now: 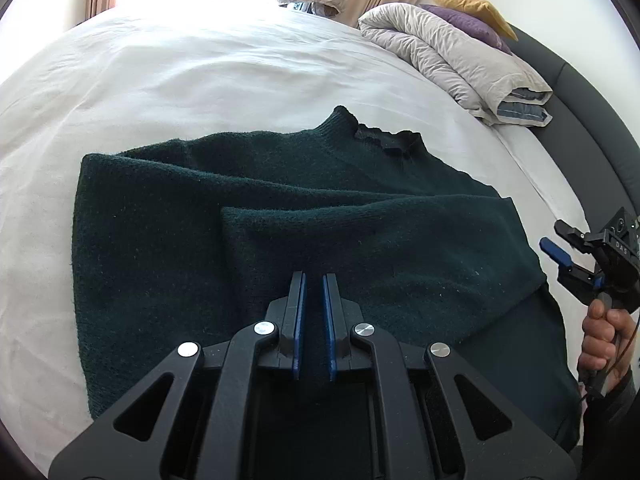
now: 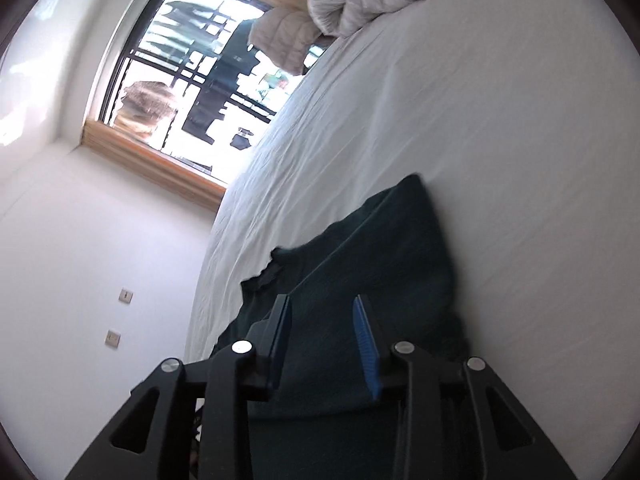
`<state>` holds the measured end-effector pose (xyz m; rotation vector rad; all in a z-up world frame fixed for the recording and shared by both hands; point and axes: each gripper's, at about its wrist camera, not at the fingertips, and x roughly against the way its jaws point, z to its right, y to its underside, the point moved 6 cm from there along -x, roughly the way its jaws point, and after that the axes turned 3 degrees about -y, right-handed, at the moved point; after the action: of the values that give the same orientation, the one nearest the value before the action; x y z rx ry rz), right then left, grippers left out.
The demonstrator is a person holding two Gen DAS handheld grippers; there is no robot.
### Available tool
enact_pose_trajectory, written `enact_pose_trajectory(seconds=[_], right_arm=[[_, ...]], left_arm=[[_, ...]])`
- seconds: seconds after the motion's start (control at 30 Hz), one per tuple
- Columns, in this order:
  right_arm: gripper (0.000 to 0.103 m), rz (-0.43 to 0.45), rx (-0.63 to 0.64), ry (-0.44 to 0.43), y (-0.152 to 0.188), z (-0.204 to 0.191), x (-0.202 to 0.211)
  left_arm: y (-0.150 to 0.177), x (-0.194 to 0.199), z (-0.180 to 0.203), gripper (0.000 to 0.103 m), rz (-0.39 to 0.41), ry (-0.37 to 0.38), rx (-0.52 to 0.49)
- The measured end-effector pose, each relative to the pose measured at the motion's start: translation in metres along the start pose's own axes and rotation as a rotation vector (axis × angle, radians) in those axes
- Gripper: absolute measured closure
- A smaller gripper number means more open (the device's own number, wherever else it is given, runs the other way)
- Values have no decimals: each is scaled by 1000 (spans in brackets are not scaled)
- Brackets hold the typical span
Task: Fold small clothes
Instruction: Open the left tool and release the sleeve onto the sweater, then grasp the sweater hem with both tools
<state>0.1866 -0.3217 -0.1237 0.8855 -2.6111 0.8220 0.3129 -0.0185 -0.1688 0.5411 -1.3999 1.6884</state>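
A dark green knit sweater [image 1: 280, 216] lies on the white bed sheet [image 1: 180, 72], collar away from me, with one part folded across its front. My left gripper [image 1: 314, 280] is over the sweater's lower middle, its blue-padded jaws nearly shut with a narrow gap; I cannot tell whether cloth is pinched. My right gripper [image 2: 322, 312] is open and empty, rolled sideways above the sweater [image 2: 380, 264]. The right gripper also shows in the left wrist view [image 1: 560, 248], open, off the sweater's right edge, held by a hand.
A folded beige duvet [image 1: 452, 56] with purple and yellow pillows [image 1: 476, 16] lies at the head of the bed by a dark grey headboard [image 1: 588, 120]. A window [image 2: 192, 80] and curtains are beyond the bed's far side.
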Motion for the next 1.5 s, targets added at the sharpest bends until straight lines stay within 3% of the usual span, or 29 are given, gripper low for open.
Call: enact_pose_trajectory(seconds=[0.1, 0.13, 0.2, 0.23, 0.3, 0.33, 0.4, 0.47, 0.5, 0.63, 0.7, 0.73, 0.77, 0.8, 0.83, 0.9, 1.0, 1.03, 1.1, 1.13, 1.17, 1.23, 1.37, 1.5], right_arm=[[63, -73, -45, 57, 15, 20, -24], [69, -73, -73, 45, 17, 32, -23], [98, -53, -101, 40, 18, 49, -13], [103, -40, -119, 49, 18, 57, -4], [103, 8, -135, 74, 18, 66, 17], [102, 31, -123, 107, 19, 65, 29], [88, 64, -90, 127, 21, 53, 44], [57, 85, -42, 78, 28, 26, 49], [50, 75, 4, 47, 31, 9, 45], [44, -26, 116, 7, 43, -34, 0], [37, -81, 75, 21, 43, -21, -26], [38, -105, 42, 78, 43, -4, -34], [63, -101, 20, 108, 43, 8, -33], [73, -88, -3, 101, 43, 14, -27], [72, -76, -28, 83, 44, 17, -16], [58, -28, 0, 117, 48, 14, 11], [51, 126, 194, 168, 62, -20, 71], [41, 181, 262, 180, 70, -35, 91], [22, 291, 400, 211, 91, -69, 127], [4, 345, 459, 225, 102, -84, 143], [0, 410, 514, 238, 114, -98, 159], [0, 477, 617, 263, 135, -123, 177], [0, 480, 732, 307, 163, -151, 193], [0, 400, 828, 346, 195, -161, 197]], left_arm=[[2, 1, -2, 95, 2, 17, 4], [3, 2, -4, 95, 3, 29, 13], [4, 1, -7, 95, 7, 56, 35], [4, 1, -8, 95, 9, 68, 48], [3, 2, -10, 95, 15, 88, 73], [3, 3, -11, 95, 23, 96, 85], [5, 9, -14, 95, 42, 116, 121], [9, 16, -19, 95, 60, 113, 154], [12, 20, -20, 95, 67, 104, 159], [21, 38, -21, 95, 78, 59, 142], [27, 49, -23, 95, 81, 30, 131], [32, 56, -26, 94, 77, 3, 129], [38, 64, -30, 94, 76, -5, 128], [44, 74, -32, 94, 83, -10, 126], [51, 86, -36, 94, 98, -22, 120], [66, 113, -40, 94, 139, -47, 102], [93, 159, -33, 94, 219, -50, 40], [103, 174, -27, 94, 246, -54, 3], [125, 200, -13, 78, 271, -62, -76], [138, 212, -6, 44, 276, -56, -108], [150, 225, 1, 18, 298, -46, -130], [175, 257, 15, 15, 372, -44, -177], [225, 291, 45, 12, 404, -138, -341], [283, 294, 80, 12, 378, -227, -611]])
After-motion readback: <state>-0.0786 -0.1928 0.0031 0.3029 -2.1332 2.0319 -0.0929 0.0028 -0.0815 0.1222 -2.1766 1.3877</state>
